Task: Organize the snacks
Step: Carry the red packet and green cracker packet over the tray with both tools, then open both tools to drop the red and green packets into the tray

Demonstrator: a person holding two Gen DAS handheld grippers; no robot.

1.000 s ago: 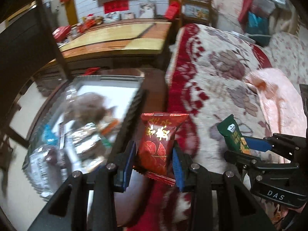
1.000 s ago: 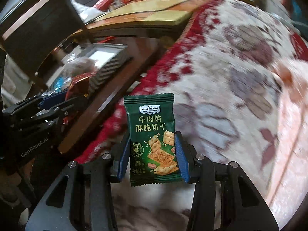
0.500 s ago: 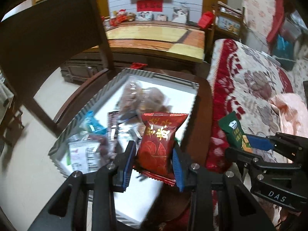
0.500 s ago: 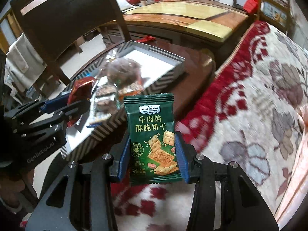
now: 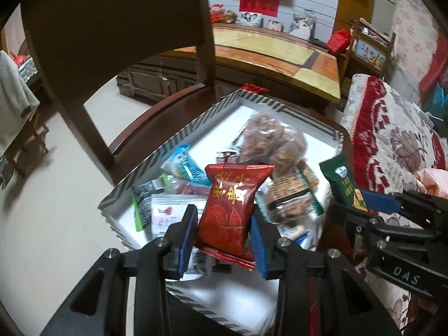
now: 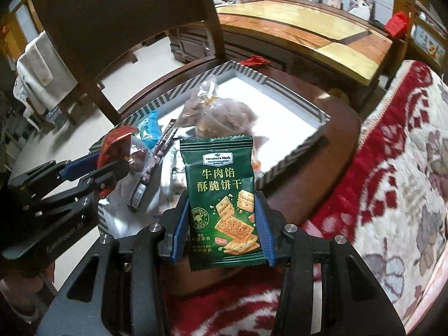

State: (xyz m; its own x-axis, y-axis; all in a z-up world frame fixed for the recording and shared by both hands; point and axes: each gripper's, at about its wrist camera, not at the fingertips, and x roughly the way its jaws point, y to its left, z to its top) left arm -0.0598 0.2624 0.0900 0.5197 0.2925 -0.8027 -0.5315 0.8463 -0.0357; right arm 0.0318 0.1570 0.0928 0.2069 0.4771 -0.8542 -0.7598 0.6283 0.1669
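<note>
My left gripper (image 5: 222, 233) is shut on a red snack packet (image 5: 231, 210) with gold lettering and hangs over the near part of a striped-rim box (image 5: 168, 145) that holds several snacks. My right gripper (image 6: 221, 228) is shut on a green cracker packet (image 6: 221, 207), above the box's near right corner and the edge of the wooden seat. In the left wrist view the right gripper (image 5: 364, 204) shows at the right with the green cracker packet (image 5: 343, 182). The right wrist view has the left gripper (image 6: 92, 172) at its left, the red snack packet (image 6: 113, 147) in its jaws.
The striped-rim box (image 6: 294, 95) rests on a dark wooden chair seat (image 6: 341, 128), whose tall backrest (image 5: 112, 22) rises at the far left. A red and cream floral blanket (image 6: 397, 168) lies to the right. A long wooden cabinet (image 5: 280, 53) stands behind. Clear nut bags (image 5: 268, 142) lie in the box.
Both grippers have swung left from over the blanket to over the box, each keeping its packet. The box and chair have come into the middle of both views.
</note>
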